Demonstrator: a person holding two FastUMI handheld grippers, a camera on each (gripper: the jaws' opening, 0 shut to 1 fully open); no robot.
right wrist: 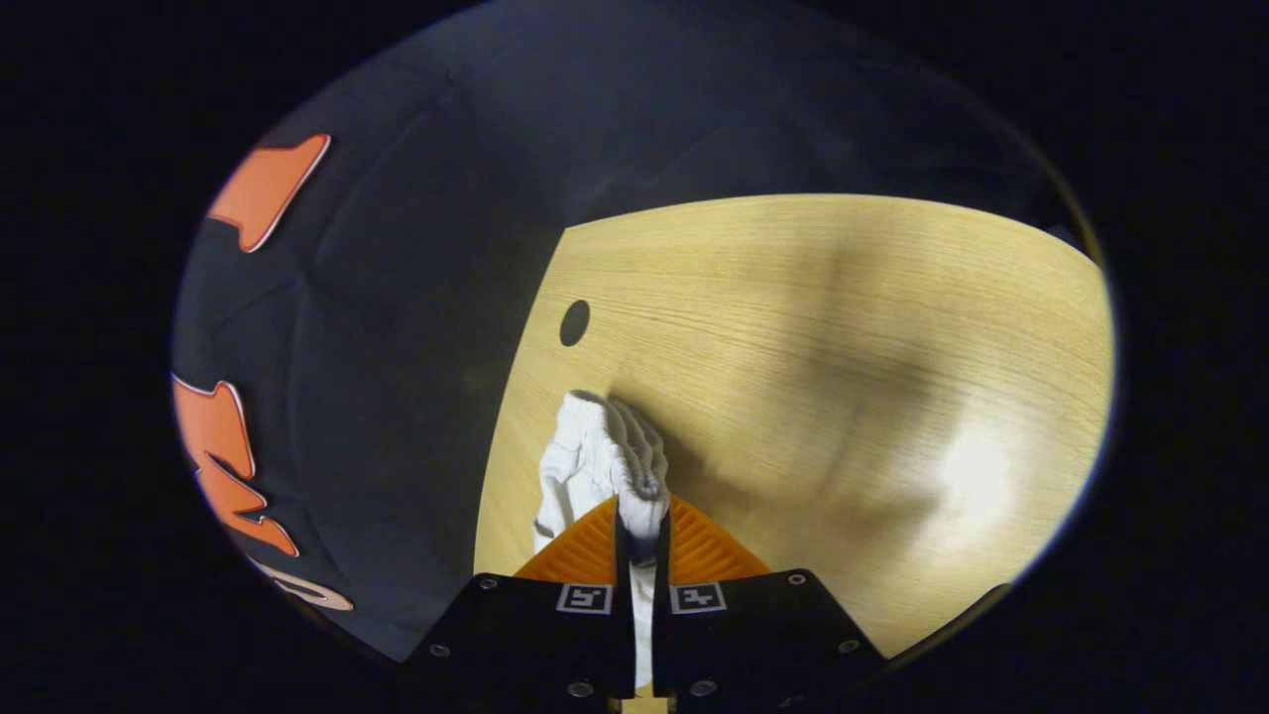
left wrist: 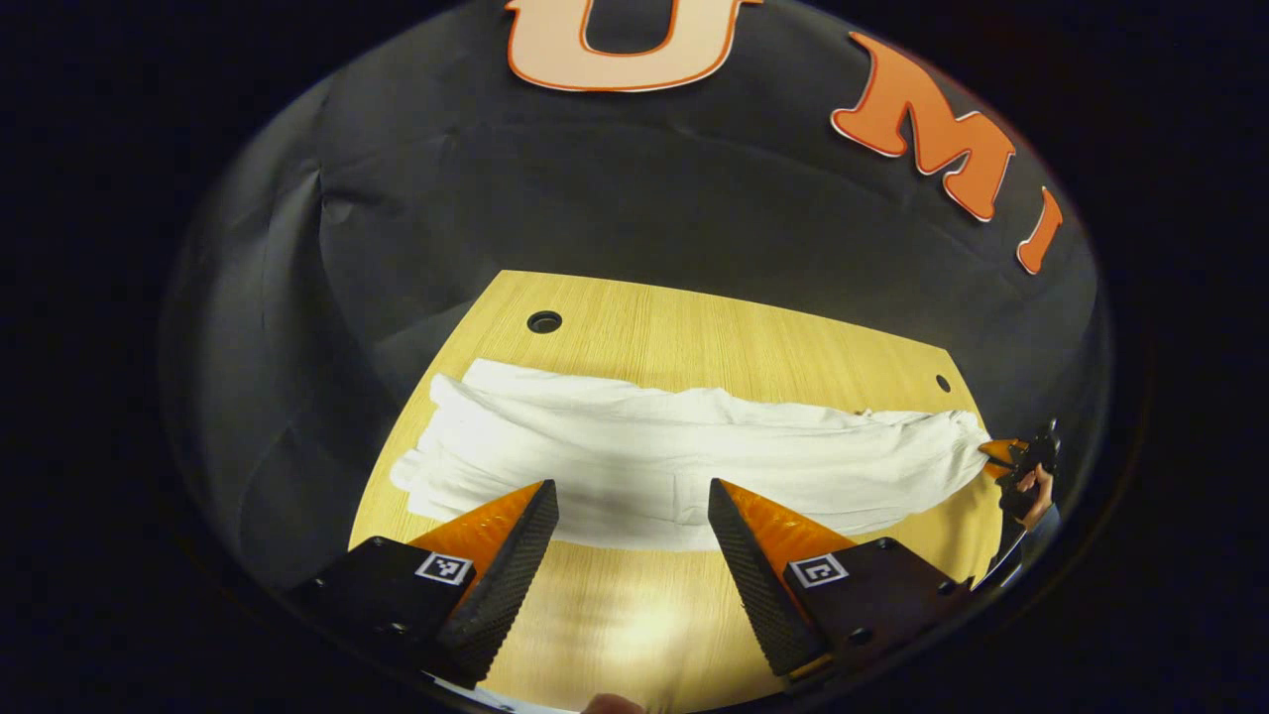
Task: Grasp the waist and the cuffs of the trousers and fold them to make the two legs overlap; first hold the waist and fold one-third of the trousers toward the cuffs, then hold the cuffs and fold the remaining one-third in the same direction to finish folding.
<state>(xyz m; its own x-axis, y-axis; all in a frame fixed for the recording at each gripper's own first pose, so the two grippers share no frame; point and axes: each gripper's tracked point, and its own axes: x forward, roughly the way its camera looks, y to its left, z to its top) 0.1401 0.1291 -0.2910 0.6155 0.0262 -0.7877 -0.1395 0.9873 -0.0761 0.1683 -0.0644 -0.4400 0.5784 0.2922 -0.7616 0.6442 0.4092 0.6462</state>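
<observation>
White trousers (left wrist: 654,451) lie stretched across the wooden table (left wrist: 694,327), legs overlapped, running from left to right in the left gripper view. My left gripper (left wrist: 633,540) hangs open just above the near long edge of the cloth, nothing between its fingers. At the far right end of the trousers the right gripper (left wrist: 1001,454) and the hand holding it show small, pinching the cloth's tip. In the right gripper view my right gripper (right wrist: 639,531) is shut on a bunched end of the trousers (right wrist: 605,461), which stands up between the fingers. Whether that end is waist or cuffs I cannot tell.
The table has a round hole (left wrist: 544,321) near its far left corner and a smaller hole (left wrist: 942,383) at the far right. Another hole (right wrist: 574,322) lies beyond the bunched cloth. Black booth cloth surrounds the table edges. Bare wood (right wrist: 843,377) stretches right of the right gripper.
</observation>
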